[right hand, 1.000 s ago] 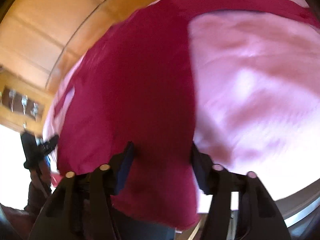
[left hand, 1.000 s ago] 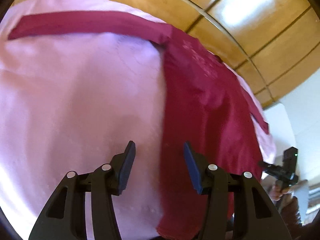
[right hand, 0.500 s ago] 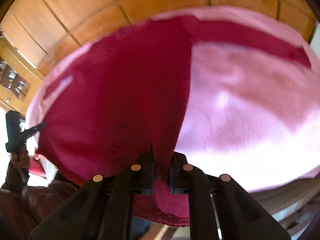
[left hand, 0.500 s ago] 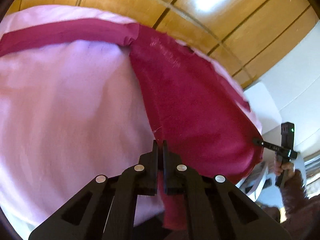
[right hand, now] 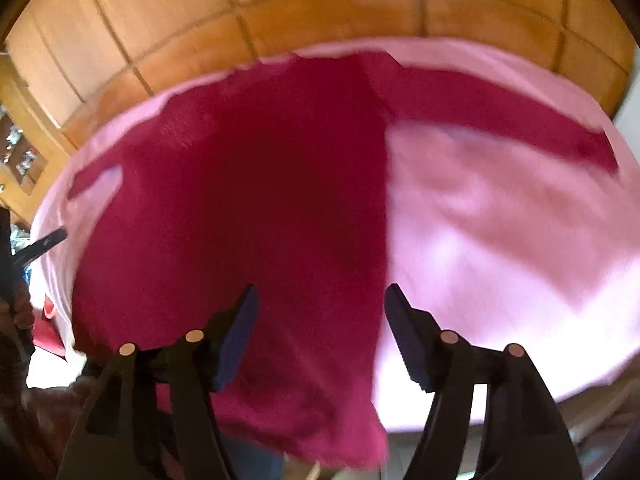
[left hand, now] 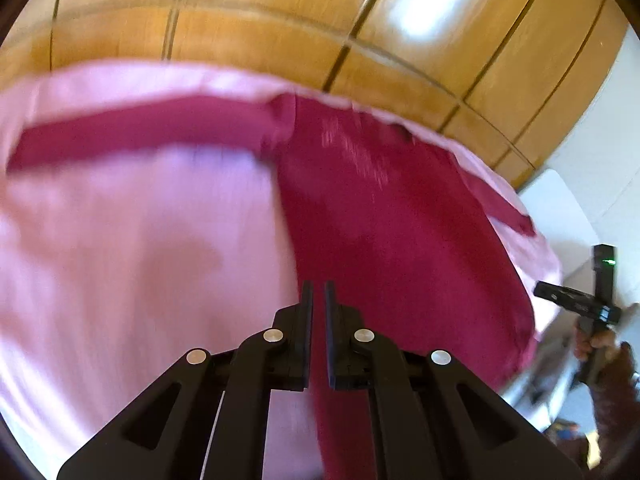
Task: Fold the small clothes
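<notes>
A dark red long-sleeved garment [left hand: 384,224] lies spread on a pink cloth [left hand: 132,248], its sleeves stretched out to both sides. My left gripper [left hand: 318,292] is shut on the garment's left hem edge, the fabric running between the fingers. In the right wrist view the garment [right hand: 256,200] lies under my right gripper [right hand: 320,300], which is open above the hem with nothing between its fingers. The right gripper also shows at the right edge of the left wrist view [left hand: 576,304].
The pink cloth [right hand: 500,232] covers a surface with edges near both grippers. A glossy wooden panelled wall [left hand: 280,20] stands behind it. A white box [left hand: 560,208] is at the right. A cabinet with small objects [right hand: 20,152] is at the far left.
My right gripper was shut on the hem half a second ago and is now open, the fabric released. My left gripper closed on the hem edge and stays shut, lifted slightly.
</notes>
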